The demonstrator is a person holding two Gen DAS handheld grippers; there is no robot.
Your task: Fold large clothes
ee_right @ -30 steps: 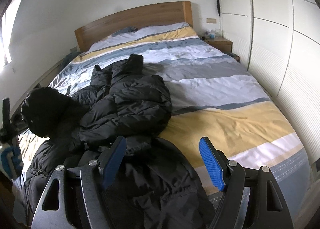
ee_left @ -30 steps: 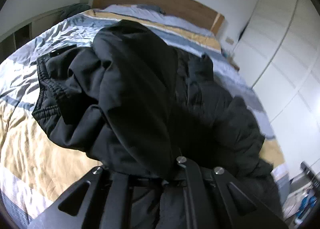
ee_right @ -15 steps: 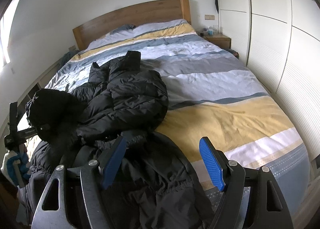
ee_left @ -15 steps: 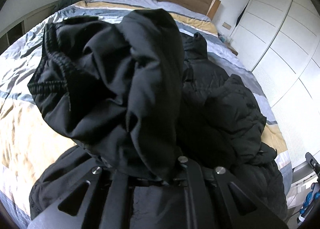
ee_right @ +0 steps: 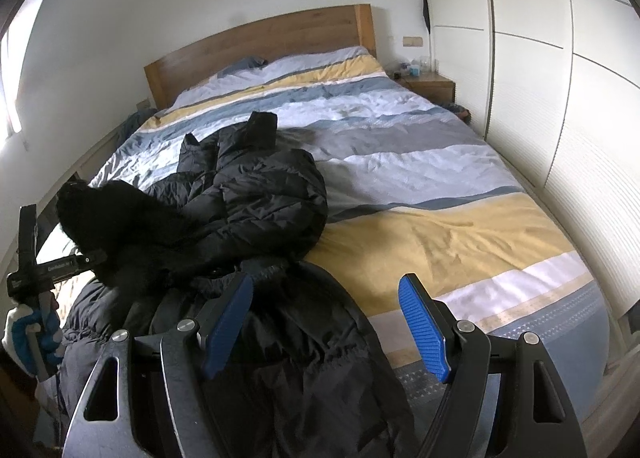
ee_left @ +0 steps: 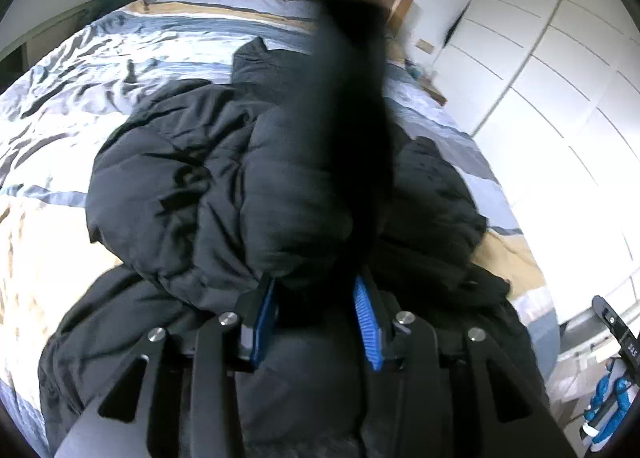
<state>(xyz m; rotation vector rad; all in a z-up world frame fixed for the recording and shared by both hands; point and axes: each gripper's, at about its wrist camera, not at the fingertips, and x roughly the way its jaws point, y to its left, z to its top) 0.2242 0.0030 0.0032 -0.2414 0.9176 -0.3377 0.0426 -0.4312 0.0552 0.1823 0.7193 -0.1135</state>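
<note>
A large black puffer jacket [ee_left: 192, 185] lies bunched on the striped bed [ee_right: 440, 225], its lower part nearest me. My left gripper [ee_left: 316, 310] is opening, and its blue pads [ee_left: 366, 330] stand apart with black fabric loosely between them. A blurred black fold [ee_left: 352, 105] of the jacket rises ahead of it. In the right wrist view that same fold [ee_right: 108, 213] juts up at the left, above a gloved hand [ee_right: 28, 334]. My right gripper [ee_right: 324, 322] hangs open over the jacket's near part [ee_right: 304, 370], nothing between its pads.
A wooden headboard [ee_right: 260, 37] stands at the far end. A nightstand [ee_right: 430, 83] with small items is at the back right. White wardrobe doors [ee_right: 560, 97] run along the right side. The bed's right half shows bare duvet.
The left jaws, shut on black fabric before, have come apart so the blue pads show. The raised fold swings forward and blurs. The right gripper stays open and has crept slightly.
</note>
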